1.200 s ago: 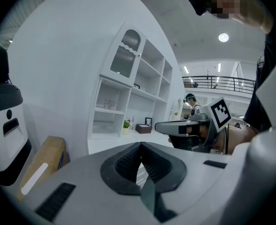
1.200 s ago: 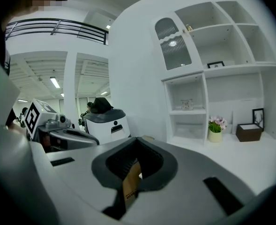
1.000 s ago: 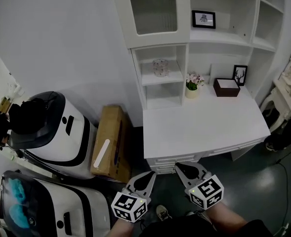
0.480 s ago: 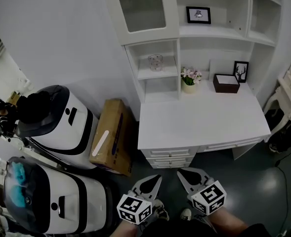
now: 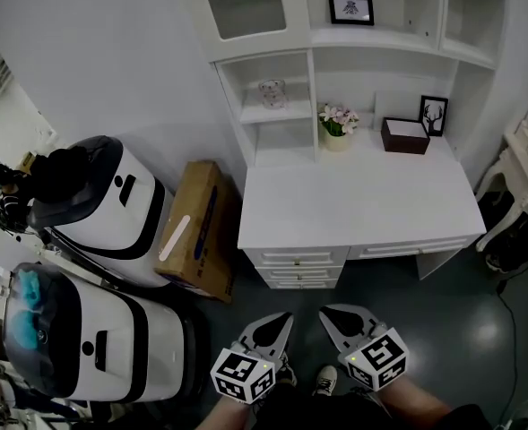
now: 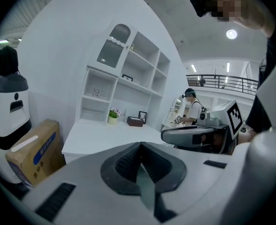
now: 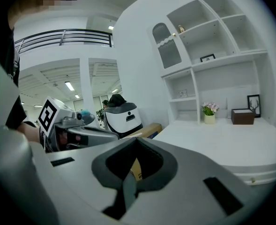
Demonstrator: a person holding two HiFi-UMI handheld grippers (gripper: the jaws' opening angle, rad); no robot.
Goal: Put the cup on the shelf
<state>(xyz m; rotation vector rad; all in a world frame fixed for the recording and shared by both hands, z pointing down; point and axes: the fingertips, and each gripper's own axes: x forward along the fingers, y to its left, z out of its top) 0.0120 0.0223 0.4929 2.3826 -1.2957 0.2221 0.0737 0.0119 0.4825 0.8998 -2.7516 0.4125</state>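
A clear glass cup stands on the small shelf in the left cubby of the white wall unit; it shows small in the left gripper view and the right gripper view. Both grippers hang low, well back from the desk, over the dark floor. My left gripper is shut and holds nothing. My right gripper is shut too, also without anything in it. In each gripper view the jaws meet at the centre: left gripper, right gripper.
The white desk carries a flower pot, a dark box and a framed picture. A cardboard box leans left of the desk. Two white machines stand at the left. A person stands far off.
The desk and shelves have drawn further away in the head view as I stepped back. The cup stays on its shelf. Both grippers remain shut and low.
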